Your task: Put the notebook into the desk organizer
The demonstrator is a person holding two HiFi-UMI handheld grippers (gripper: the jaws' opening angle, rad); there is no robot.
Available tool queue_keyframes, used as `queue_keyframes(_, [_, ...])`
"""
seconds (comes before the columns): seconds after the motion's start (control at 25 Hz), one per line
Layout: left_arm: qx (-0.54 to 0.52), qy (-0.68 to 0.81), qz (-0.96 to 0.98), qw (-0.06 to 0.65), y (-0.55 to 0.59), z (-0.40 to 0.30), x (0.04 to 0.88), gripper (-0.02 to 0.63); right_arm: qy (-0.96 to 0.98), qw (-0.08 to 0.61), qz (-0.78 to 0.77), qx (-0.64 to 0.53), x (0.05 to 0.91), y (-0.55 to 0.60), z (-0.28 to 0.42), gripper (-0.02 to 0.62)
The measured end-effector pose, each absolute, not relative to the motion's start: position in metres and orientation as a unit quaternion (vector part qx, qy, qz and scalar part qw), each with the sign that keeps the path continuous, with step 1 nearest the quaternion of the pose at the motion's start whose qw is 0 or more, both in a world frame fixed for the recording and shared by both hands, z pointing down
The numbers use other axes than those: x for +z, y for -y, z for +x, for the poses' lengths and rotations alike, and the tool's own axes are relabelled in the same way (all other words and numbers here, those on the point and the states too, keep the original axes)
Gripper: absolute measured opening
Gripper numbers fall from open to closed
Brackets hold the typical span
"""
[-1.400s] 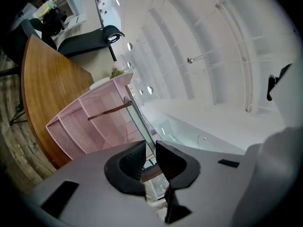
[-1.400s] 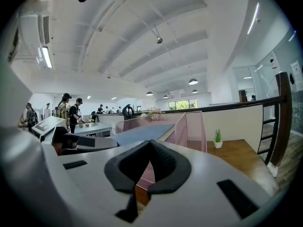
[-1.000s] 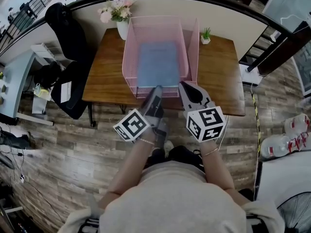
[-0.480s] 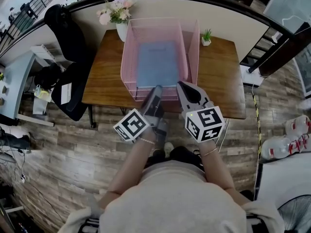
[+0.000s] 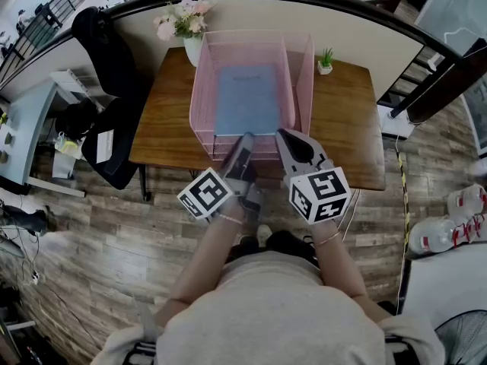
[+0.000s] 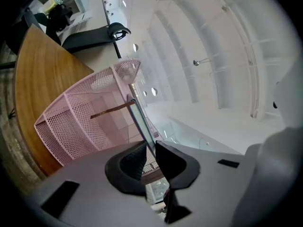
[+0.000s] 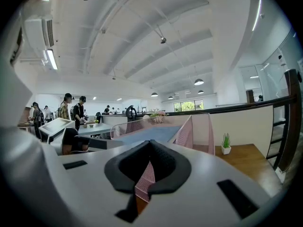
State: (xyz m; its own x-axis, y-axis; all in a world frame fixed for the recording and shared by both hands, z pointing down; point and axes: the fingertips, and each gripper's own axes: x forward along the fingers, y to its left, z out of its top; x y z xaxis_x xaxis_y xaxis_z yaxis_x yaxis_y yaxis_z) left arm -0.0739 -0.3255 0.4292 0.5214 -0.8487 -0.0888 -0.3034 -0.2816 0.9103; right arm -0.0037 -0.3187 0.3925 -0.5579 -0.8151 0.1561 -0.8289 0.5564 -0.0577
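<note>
A blue notebook (image 5: 247,97) lies flat inside the pink mesh desk organizer (image 5: 202,82) on the wooden table (image 5: 163,120). My left gripper (image 5: 245,144) reaches over the organizer's near edge, shut on the notebook's near edge. In the left gripper view the notebook (image 6: 142,124) shows edge-on as a thin blue line running between the jaws of the left gripper (image 6: 150,143), with the organizer (image 6: 75,122) beyond. My right gripper (image 5: 285,135) is at the organizer's near right part. Its tips (image 7: 150,143) meet, with pink mesh (image 7: 142,181) between the jaws.
A vase of flowers (image 5: 183,21) stands at the table's far left, a small potted plant (image 5: 325,58) at the far right. A black chair with a jacket (image 5: 106,90) is left of the table. Water jugs (image 5: 456,211) sit on the floor to the right.
</note>
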Motion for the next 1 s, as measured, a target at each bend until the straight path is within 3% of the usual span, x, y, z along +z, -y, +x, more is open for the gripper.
queue_keyframes(1.0, [-0.301, 0.386, 0.740, 0.461, 0.3318, -0.0746, 0.4288, 0.060, 0.885, 0.058, 0.457, 0.061, 0.3935, 0.3126, -0.0081, 0.009])
